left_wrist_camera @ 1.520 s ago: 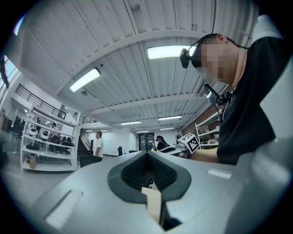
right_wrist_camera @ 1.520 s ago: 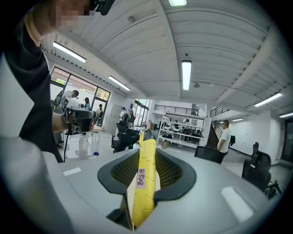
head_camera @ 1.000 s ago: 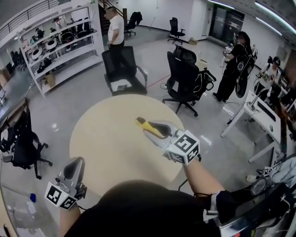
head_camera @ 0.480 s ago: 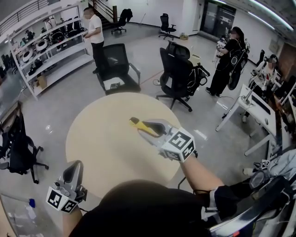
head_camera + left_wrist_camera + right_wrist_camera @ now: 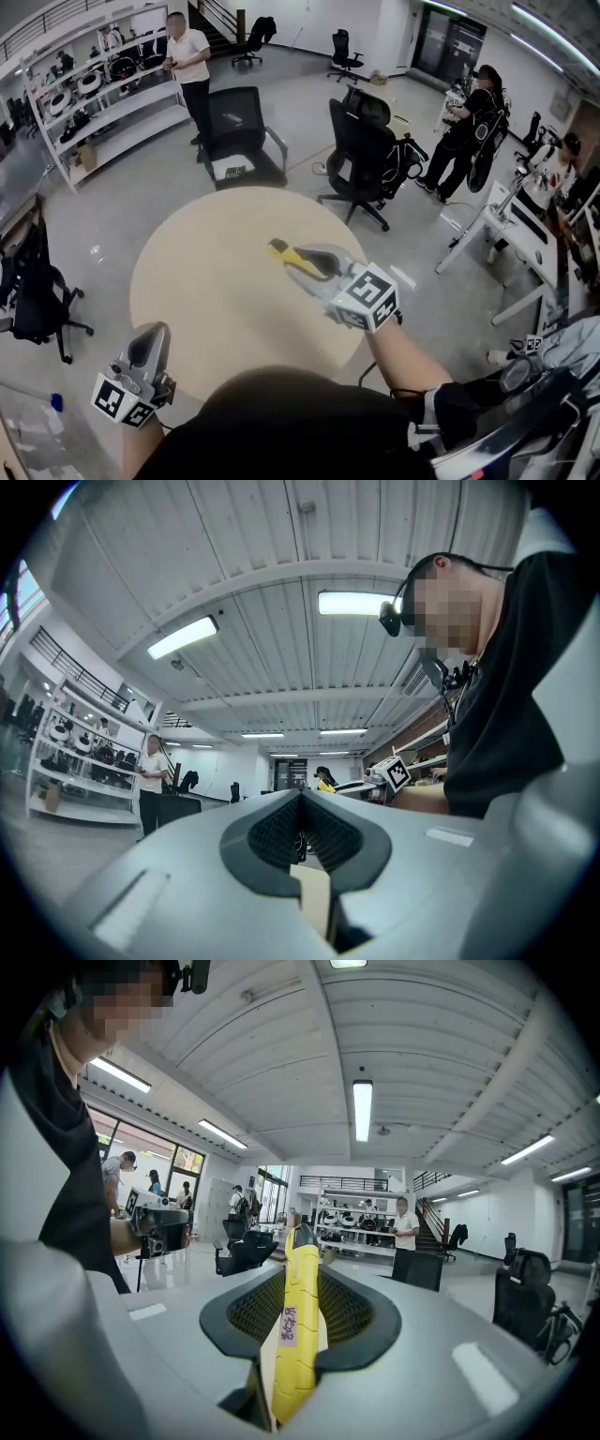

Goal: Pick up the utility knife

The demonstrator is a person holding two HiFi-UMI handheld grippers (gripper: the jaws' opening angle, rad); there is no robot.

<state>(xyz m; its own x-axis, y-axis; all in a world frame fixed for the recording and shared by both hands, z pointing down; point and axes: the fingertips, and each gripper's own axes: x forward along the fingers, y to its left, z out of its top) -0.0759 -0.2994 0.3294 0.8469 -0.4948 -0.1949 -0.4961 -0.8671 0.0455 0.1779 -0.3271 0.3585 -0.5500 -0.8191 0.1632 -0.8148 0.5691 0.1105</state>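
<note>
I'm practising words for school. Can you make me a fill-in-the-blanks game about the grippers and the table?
The right gripper holds a utility knife whose colour is ____.
The left gripper holds nothing, and its jaws are ____.
The beige table under both grippers has a ____ shape.
Missing words: yellow, shut, round.

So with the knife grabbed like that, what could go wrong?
The knife is pinched only by the right gripper, with its front end poking past the jaws, so it might swivel or slip out onto the table. The left gripper is shut and off to the side, so it gives no backup.
</note>
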